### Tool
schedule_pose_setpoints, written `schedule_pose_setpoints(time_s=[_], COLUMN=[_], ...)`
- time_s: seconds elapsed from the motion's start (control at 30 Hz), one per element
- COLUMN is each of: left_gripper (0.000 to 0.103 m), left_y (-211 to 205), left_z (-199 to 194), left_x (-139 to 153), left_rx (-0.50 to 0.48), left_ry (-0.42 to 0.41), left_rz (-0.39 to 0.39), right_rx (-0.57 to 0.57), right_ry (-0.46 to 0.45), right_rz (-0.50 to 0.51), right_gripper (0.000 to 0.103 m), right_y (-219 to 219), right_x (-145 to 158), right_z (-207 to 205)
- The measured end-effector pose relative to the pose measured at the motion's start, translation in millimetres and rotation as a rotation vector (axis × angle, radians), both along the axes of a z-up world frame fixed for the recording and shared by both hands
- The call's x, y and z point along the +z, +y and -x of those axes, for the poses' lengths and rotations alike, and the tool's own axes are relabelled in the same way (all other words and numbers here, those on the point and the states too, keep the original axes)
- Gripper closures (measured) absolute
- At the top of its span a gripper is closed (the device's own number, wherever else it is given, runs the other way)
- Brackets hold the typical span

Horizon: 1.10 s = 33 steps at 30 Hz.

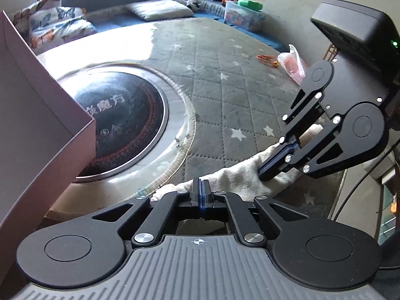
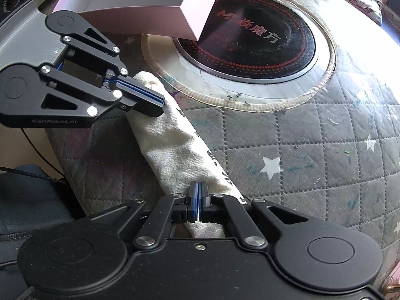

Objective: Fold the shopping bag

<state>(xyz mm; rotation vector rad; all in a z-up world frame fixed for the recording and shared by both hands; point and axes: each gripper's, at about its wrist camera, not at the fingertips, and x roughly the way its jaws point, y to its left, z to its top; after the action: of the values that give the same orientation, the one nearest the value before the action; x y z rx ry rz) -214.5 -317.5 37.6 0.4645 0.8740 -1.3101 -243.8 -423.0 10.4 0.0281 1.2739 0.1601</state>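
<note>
Left gripper (image 2: 160,105) and right gripper (image 2: 198,187), jaws clenched, are pressing opposite ends of the folded shopping bag (image 2: 172,150) against the quilted cover (image 2: 312,150).

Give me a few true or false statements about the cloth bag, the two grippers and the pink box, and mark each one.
1. The cloth bag lies as a narrow folded strip on the quilted mat. True.
2. The left gripper has its jaws wide open. False: they are shut, at one end of the bag.
3. The right gripper has its jaws shut. True.
4. The pink box sits on top of the bag. False: it stands beyond the bag, partly over the round black cooktop.
</note>
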Motion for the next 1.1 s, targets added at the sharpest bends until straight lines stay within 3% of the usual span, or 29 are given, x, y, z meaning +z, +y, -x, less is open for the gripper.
schedule_pose_setpoints(time_s=[0.27,0.33,0.47,0.57,0.67,1.1], left_gripper=[0.1,0.101,0.099,0.098,0.098,0.1], left_y=[4.0,2.3,-6.1,-15.2,-28.6,-29.8], left_z=[-16.7,-15.9,5.9,22.3,31.7,21.1], left_x=[-16.3,-12.3,8.2,10.7,-2.0,-15.0], left_rx=[0.05,0.048,-0.002,-0.078,-0.105,-0.09], left_ry=[0.115,0.111,0.019,0.036,0.018,0.036], left_rz=[0.033,0.026,0.022,0.044,0.004,-0.016], right_rx=[0.008,0.002,-0.001,0.0,-0.01,-0.058], right_ry=[-0.011,-0.017,-0.031,-0.034,-0.04,-0.045], right_rz=[0.01,0.002,0.007,0.011,0.001,0.056], right_gripper=[0.103,0.103,0.103,0.103,0.103,0.103], right_y=[1.9,0.4,1.7,2.2,0.4,-11.3], right_x=[-0.1,-0.3,-0.2,-0.2,-0.3,9.6], right_z=[1.5,2.5,4.9,5.1,6.5,33.5])
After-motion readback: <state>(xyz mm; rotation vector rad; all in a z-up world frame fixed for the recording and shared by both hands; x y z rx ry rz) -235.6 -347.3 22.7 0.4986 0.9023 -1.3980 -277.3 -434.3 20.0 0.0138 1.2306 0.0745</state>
